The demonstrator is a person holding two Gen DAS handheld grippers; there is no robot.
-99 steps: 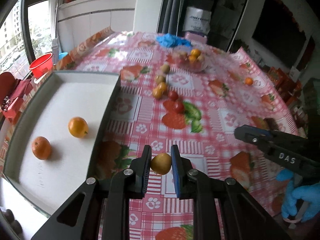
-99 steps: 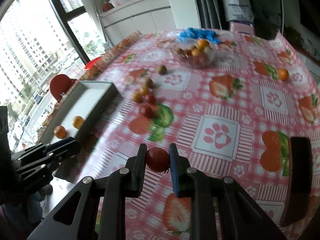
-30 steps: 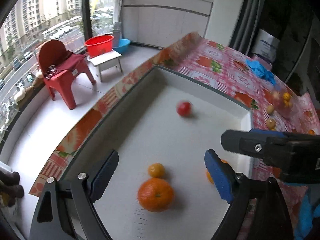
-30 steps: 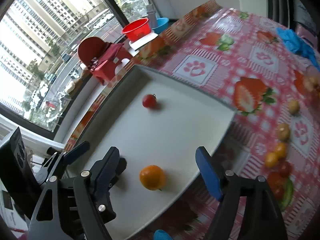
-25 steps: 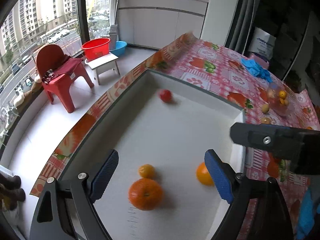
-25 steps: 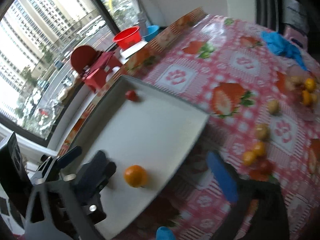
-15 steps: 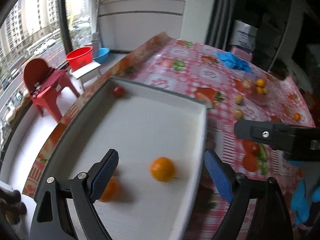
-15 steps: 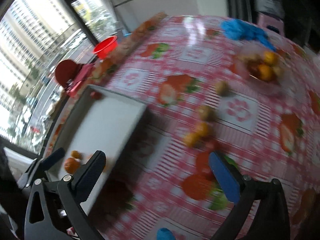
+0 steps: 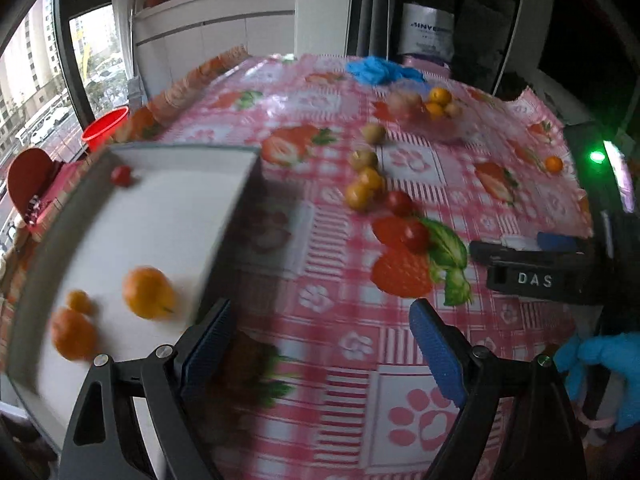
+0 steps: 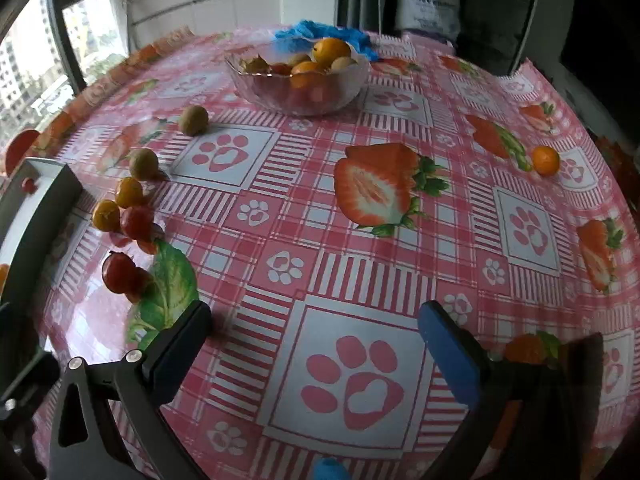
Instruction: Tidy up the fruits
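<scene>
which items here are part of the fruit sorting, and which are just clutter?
Job: white tray holding oranges and a tomato; loose fruit cluster; lone orange; glass bowl of fruit; both tongs, open.
Clutter: blue gloves; red basin; red chair.

So a few seconds back each gripper was pinched on a fruit: the left gripper (image 9: 318,346) had a small yellow one, the right gripper (image 10: 316,350) a cherry tomato. Both of those jaws went wide and empty. The tomato (image 9: 121,175) ended up at the far corner of the white tray (image 9: 168,200), and the little yellow fruit (image 9: 79,301) landed next to the big orange (image 9: 73,334) (tray went from two fruits to four). A second ago both cameras were hanging right over the tray; they swung back out over the pink tablecloth (image 10: 360,240), and the right view faced the glass bowl (image 10: 298,80) and the loose fruit again.
</scene>
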